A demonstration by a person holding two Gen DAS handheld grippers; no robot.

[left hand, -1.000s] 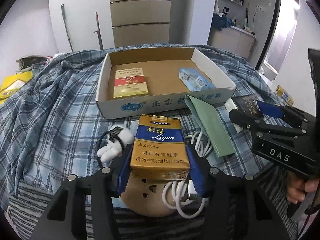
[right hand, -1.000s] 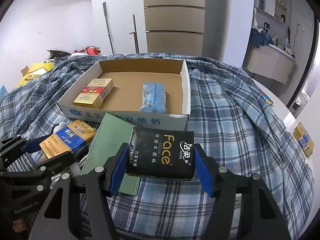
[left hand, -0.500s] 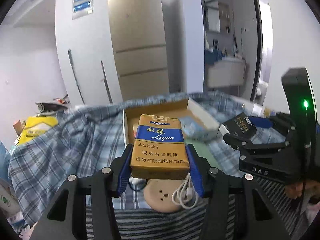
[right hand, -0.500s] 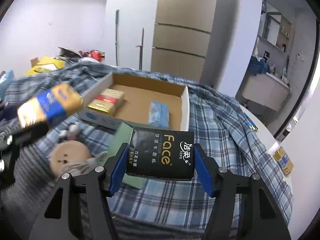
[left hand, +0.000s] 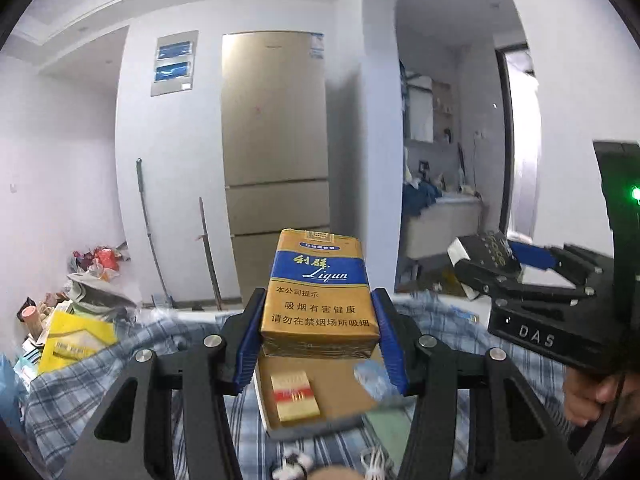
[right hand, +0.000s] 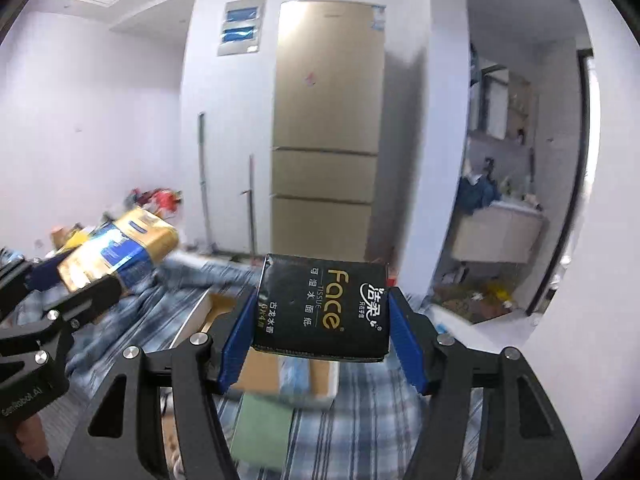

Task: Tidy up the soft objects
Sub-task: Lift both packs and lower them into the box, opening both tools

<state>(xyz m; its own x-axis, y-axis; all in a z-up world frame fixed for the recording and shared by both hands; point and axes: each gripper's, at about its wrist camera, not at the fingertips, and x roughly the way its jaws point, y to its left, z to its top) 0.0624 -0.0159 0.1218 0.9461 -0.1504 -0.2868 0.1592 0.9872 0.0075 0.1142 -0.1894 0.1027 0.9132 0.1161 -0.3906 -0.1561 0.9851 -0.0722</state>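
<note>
Both grippers now higher than before | left gripper [left hand: 318,332] jaws pinch gold cigarette pack [left hand: 319,296] | right gripper [right hand: 322,340] jaws pinch black tissue pack [right hand: 322,308] | cardboard box [left hand: 340,396] at 6 o'clock below

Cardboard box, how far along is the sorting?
Done: the cardboard box already holds a red-and-gold pack and a blue packet. In hand: left gripper clamps the Liqun pack, right gripper the Face tissue pack. Left: boxing both, plus the green pouch.
</note>
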